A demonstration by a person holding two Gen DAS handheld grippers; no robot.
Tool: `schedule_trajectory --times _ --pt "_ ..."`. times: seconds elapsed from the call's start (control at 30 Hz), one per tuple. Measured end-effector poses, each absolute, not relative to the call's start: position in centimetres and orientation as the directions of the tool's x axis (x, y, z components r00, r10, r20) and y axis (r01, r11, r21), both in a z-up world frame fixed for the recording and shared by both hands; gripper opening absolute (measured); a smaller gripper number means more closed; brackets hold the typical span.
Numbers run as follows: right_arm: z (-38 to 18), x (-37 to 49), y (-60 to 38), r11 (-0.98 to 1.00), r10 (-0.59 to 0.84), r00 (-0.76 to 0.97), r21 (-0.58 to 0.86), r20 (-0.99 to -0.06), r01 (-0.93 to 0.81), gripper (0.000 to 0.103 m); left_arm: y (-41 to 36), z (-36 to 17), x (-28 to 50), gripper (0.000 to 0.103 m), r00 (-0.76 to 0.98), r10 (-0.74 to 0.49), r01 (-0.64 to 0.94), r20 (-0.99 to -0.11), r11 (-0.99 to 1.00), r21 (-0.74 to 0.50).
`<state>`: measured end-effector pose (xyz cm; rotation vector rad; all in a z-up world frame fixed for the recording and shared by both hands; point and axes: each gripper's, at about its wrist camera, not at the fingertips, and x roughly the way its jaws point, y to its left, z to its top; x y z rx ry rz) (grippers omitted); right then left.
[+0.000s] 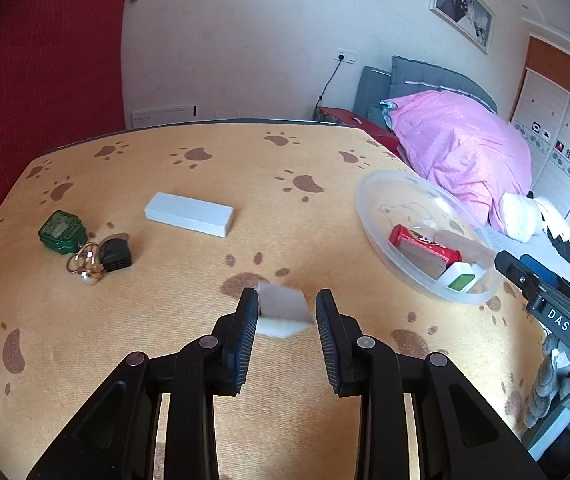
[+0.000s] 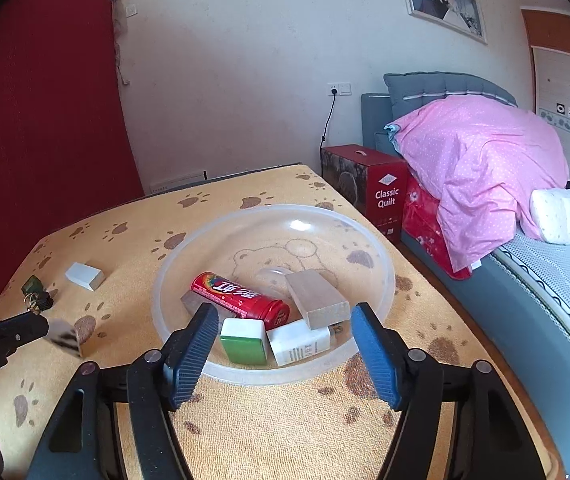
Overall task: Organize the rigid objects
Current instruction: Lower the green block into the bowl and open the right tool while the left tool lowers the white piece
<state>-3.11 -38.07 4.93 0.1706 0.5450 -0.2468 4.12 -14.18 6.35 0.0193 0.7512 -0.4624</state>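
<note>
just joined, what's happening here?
A person is sorting small items into a clear bowl with two handheld grippers. The left gripper is shut on a small white block, held above the table. The right gripper stands open at the bowl, nothing between its jaws.

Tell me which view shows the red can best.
The right wrist view: the red can lies close and unblocked in the clear bowl, label readable. The left wrist view shows it smaller, near the frame's right side.
</note>
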Motion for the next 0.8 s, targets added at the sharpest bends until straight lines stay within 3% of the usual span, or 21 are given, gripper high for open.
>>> schedule_trajectory --times 0.23,0.43,0.47,0.57,0.8 --pt "4.5 -3.9 -39.0 0.942 -0.231 0.83 0.097 -0.507 0.321 0.08 -17.6 6.7 3.7 0.031 0.619 -0.428 0.478 -0.659 0.871 -0.116" --pt "3.8 -4.5 -39.3 0.935 -0.239 0.832 0.114 -0.5 0.337 0.084 -16.7 5.4 3.8 0.032 0.604 -0.385 0.433 -0.698 0.894 -0.118" --pt "3.7 -4.6 -39.3 0.933 -0.243 0.833 0.115 -0.498 0.34 0.085 -16.3 5.2 3.8 0.034 0.606 -0.377 0.421 -0.7 0.899 -0.12" --pt "3.6 -4.7 -39.3 0.932 -0.242 0.836 0.121 -0.493 0.341 0.086 -15.4 4.8 3.8 0.053 0.611 -0.359 0.39 -0.706 0.912 -0.126" --pt "3.3 -4.8 -39.2 0.936 -0.225 0.835 0.128 -0.502 0.328 0.087 -16.2 3.9 3.4 0.058 0.579 -0.364 0.414 -0.729 0.902 -0.122"
